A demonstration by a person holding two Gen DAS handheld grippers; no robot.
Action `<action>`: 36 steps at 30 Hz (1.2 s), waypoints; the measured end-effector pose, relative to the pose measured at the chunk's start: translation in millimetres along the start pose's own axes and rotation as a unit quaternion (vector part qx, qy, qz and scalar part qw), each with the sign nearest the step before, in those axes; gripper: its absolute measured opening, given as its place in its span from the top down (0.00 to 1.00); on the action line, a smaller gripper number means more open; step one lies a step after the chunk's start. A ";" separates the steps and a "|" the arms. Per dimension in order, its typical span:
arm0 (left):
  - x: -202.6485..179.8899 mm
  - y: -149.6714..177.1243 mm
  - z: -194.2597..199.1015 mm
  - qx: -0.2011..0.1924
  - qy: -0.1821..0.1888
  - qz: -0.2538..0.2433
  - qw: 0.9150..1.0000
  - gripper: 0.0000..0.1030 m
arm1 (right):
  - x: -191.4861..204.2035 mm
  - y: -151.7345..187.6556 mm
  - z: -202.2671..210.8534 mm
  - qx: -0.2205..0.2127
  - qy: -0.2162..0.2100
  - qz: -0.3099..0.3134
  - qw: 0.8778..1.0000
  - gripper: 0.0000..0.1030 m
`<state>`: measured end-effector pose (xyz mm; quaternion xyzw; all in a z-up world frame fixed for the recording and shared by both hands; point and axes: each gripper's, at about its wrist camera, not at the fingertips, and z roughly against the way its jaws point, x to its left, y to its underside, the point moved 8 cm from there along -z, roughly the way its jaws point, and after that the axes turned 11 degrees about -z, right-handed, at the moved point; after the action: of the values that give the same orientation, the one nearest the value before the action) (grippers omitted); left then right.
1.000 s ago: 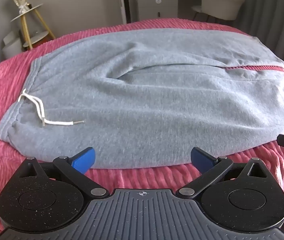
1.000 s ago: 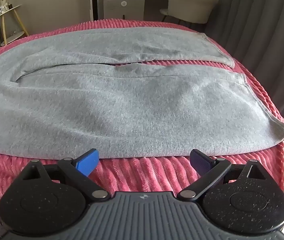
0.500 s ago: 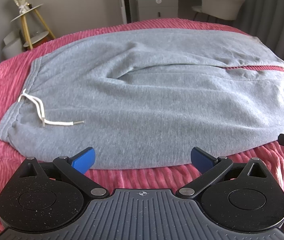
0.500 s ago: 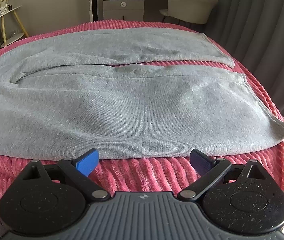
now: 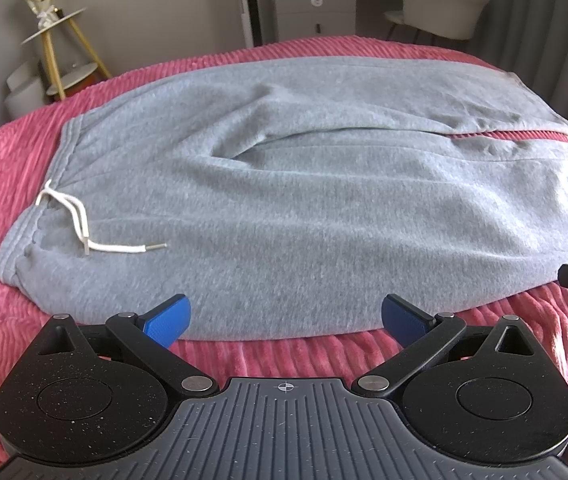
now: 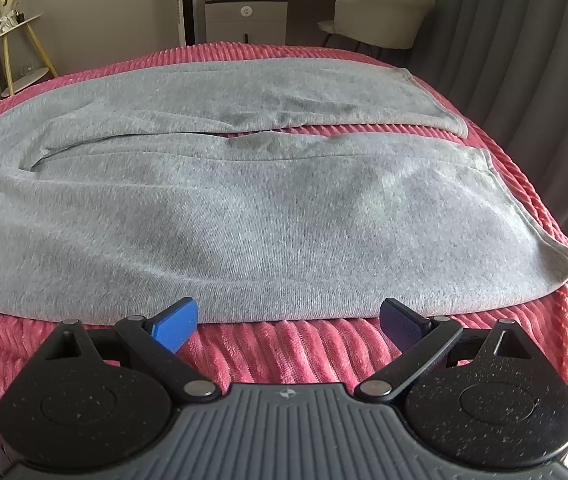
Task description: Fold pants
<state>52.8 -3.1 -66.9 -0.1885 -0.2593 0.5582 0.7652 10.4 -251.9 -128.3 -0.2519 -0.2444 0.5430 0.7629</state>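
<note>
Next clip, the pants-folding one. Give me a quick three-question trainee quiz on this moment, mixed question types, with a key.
1. True or false: the left hand-held gripper is already shut on the grey pants.
2. Multiple choice: in the left wrist view, the white drawstring lies A) at the waistband end on the left, B) on the far leg cuff, C) on the pink bedspread.
3. Fill in: the right hand-held gripper is open and faces the near ____ of the pants.

Key: 1 false, both grippers are open and holding nothing; 2 A; 3 edge.
</note>
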 end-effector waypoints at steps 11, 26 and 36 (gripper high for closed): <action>-0.6 -1.0 -0.6 0.001 0.000 0.000 1.000 0.00 | 0.3 -1.3 -0.7 -0.003 -0.004 0.000 1.000 0.05; -1.0 -1.8 -2.2 0.003 0.001 0.000 1.000 0.00 | -0.9 -1.5 -0.1 -0.003 -0.004 -0.002 1.000 0.05; -2.1 -2.3 -5.0 0.005 0.001 -0.002 1.000 0.00 | -1.6 -1.4 -1.1 -0.003 -0.006 -0.003 1.000 0.05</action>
<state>57.1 -5.9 -69.9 -0.1845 -0.2561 0.5578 0.7676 11.7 -254.0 -128.3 -0.2505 -0.2512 0.5412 0.7624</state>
